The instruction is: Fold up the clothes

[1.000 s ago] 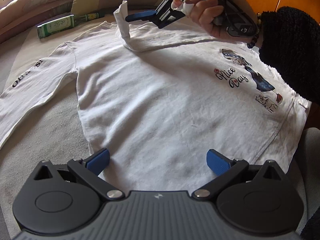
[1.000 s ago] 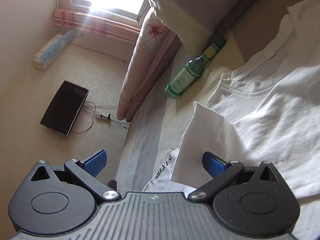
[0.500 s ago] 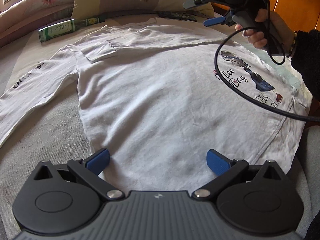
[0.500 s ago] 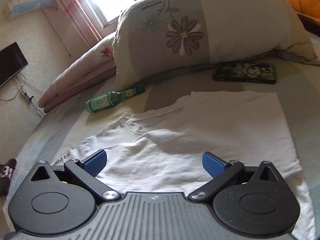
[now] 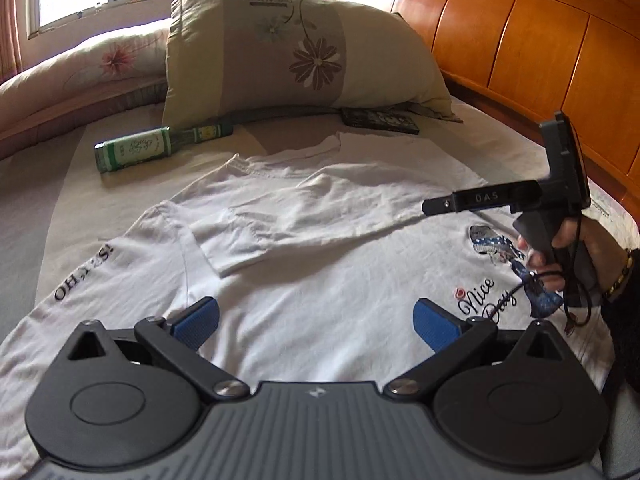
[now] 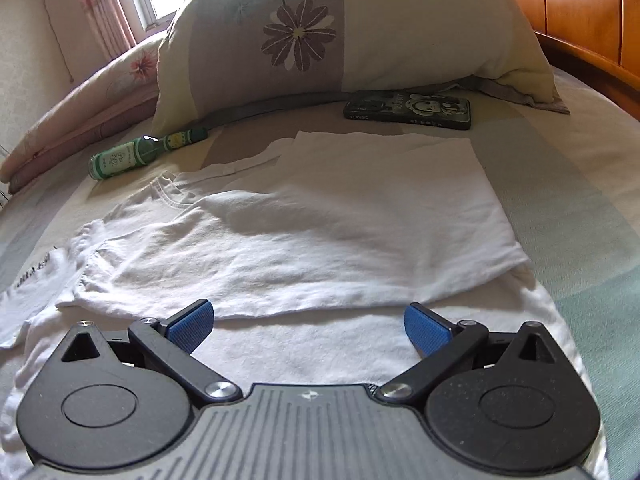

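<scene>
A white long-sleeved cotton shirt (image 5: pixel 320 280) with a printed "Nice Day" figure lies spread flat on the bed (image 6: pixel 580 208), one sleeve folded across its chest. The left tongs (image 5: pixel 316 320) hover over the shirt's lower part, blue pads wide apart and empty. The right tongs (image 6: pixel 308 326) are likewise wide and empty above the folded sleeve. A green glass bottle (image 5: pixel 156 148) lies near a floral pillow (image 5: pixel 296 52).
</scene>
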